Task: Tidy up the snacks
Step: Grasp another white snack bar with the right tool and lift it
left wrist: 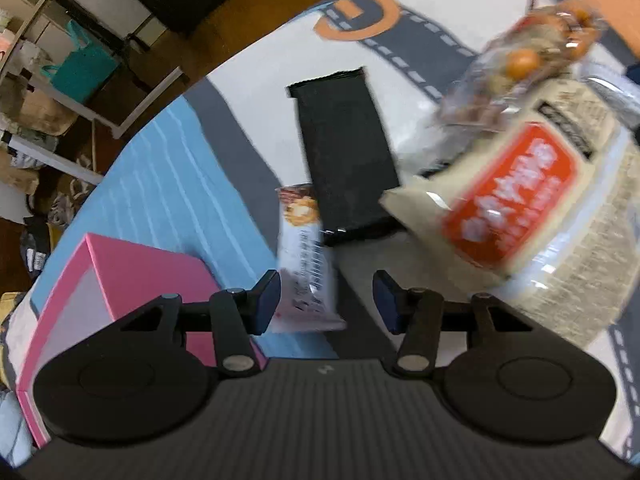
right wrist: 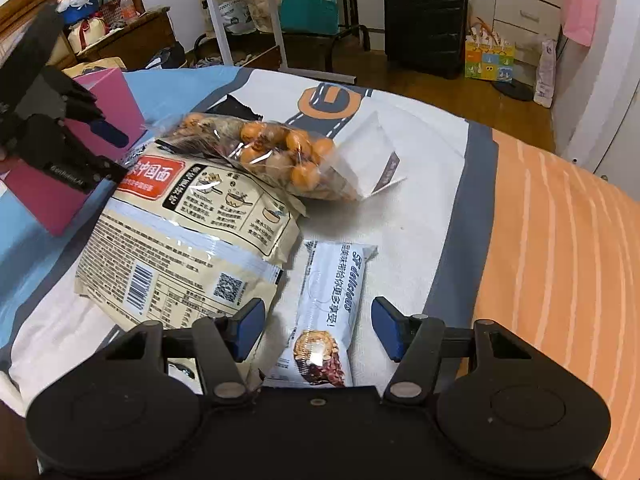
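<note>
On the bed [right wrist: 400, 208], toward its left edge, the pink box [left wrist: 132, 276] stands open on the blue part of the cover. Just right of it the left gripper [left wrist: 326, 300] hangs over a white snack bar [left wrist: 306, 264]. The bar's near end lies between the jaws; the left pad looks to be at or very near the wrapper's edge, while the right pad stands clear of it, so the gripper is released and not yet grasping. The bar's long axis runs away from this gripper, roughly along its pointing line, so the jaws straddle its short width.

Next comes the black packet [left wrist: 346, 152], partly overlapping the bar's far end, then the large beige noodle bag [right wrist: 188, 236] with the clear bag of orange snacks [right wrist: 276, 156] lying on top of it.

Further right, near the bed's near edge, the right gripper [right wrist: 318, 328] hovers over a second white bar with nut picture [right wrist: 328, 312]. That bar also points away from the gripper along its length, its near end between the pads with a gap on both sides: released, nothing grasped. A white pouch [right wrist: 368, 156] lies beyond it.

Each hand is nearest its own bar; closing across the narrow width looks like the fitting grasp for both.
</note>
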`<state>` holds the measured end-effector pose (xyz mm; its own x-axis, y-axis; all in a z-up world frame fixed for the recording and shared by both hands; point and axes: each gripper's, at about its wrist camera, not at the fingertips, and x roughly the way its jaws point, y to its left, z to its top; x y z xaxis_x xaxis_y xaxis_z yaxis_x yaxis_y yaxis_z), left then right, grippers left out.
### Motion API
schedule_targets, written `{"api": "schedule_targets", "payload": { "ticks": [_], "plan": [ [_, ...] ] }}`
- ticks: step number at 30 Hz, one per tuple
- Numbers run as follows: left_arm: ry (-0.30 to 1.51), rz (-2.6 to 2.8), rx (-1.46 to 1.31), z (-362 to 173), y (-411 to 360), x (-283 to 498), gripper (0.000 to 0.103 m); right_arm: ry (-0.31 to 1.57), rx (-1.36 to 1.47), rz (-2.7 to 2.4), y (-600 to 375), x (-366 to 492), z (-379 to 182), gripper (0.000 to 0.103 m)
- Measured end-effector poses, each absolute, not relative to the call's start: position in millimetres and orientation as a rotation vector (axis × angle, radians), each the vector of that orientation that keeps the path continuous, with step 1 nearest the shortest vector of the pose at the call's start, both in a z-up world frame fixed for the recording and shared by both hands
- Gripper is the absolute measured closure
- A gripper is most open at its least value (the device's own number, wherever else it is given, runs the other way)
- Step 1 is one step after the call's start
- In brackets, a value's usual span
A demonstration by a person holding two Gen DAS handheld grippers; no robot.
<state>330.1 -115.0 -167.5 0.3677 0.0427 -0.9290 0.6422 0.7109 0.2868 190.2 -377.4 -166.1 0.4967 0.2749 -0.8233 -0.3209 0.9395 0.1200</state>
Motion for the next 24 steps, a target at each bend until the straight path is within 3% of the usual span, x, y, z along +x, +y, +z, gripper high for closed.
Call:
{"api": "schedule_targets", "payload": {
  "ticks": [5, 8, 10, 11, 12, 24],
  "plan": [
    [1.162, -0.428, 0.763, -182, -118, 344, 0.053, 0.998, -0.035, 0.366, -380, 194, -174, 0.044],
    [1.155, -0.427, 0.805, -191, -121, 345, 0.053, 0.992, -0.059, 0.348, -379, 194, -176, 0.055],
    [1.149, -0.429, 0.804, -193, -122, 347, 0.057, 0.984, -0.068, 0.332, -378, 193, -175, 0.069],
    [1.147, -0.440, 0.800, -192, -122, 346, 0.062, 0.980, -0.071, 0.324, -378, 192, -175, 0.070],
    [1.152, -0.452, 0.785, -192, -121, 347, 0.078, 0.975, -0.069, 0.317, -378, 191, -175, 0.072],
    [1.084, -0.295, 0.624, -160, -96, 320, 0.080, 0.985, -0.100, 0.263, -362, 167, -157, 0.073]
  ]
}}
